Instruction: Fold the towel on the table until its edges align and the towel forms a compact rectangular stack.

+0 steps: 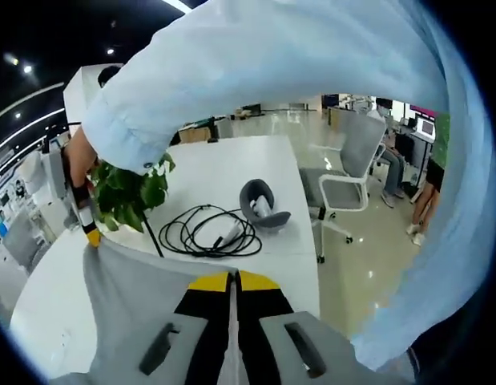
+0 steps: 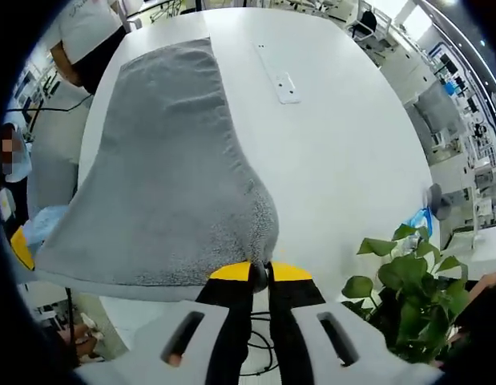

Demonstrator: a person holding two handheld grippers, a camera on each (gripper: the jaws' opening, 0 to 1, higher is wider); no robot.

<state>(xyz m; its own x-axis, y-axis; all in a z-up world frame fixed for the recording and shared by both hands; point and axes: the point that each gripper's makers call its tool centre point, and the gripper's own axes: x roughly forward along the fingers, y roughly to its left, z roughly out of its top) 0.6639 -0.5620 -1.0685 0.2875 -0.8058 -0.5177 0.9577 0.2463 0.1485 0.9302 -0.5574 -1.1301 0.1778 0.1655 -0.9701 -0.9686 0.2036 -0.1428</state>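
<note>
A grey towel (image 2: 167, 176) is held up by one edge over the white table (image 2: 344, 160), its far end lying flat on the tabletop. My right gripper (image 2: 260, 273) is shut on one near corner. At the view's left edge, the yellow tip of my left gripper (image 2: 22, 247) holds the other corner. In the left gripper view the towel (image 1: 135, 289) stretches taut between my left gripper (image 1: 234, 281), shut on its edge, and my right gripper (image 1: 91, 234) at the left, held by a hand in a light blue sleeve (image 1: 256, 72).
A potted plant (image 1: 131, 192), a coiled black cable (image 1: 207, 233) and a grey rounded device (image 1: 262, 204) sit on the table (image 1: 231, 168). A grey office chair (image 1: 344, 176) stands beside it. A white strip (image 2: 284, 84) lies past the towel. A person (image 2: 83, 32) stands at the far end.
</note>
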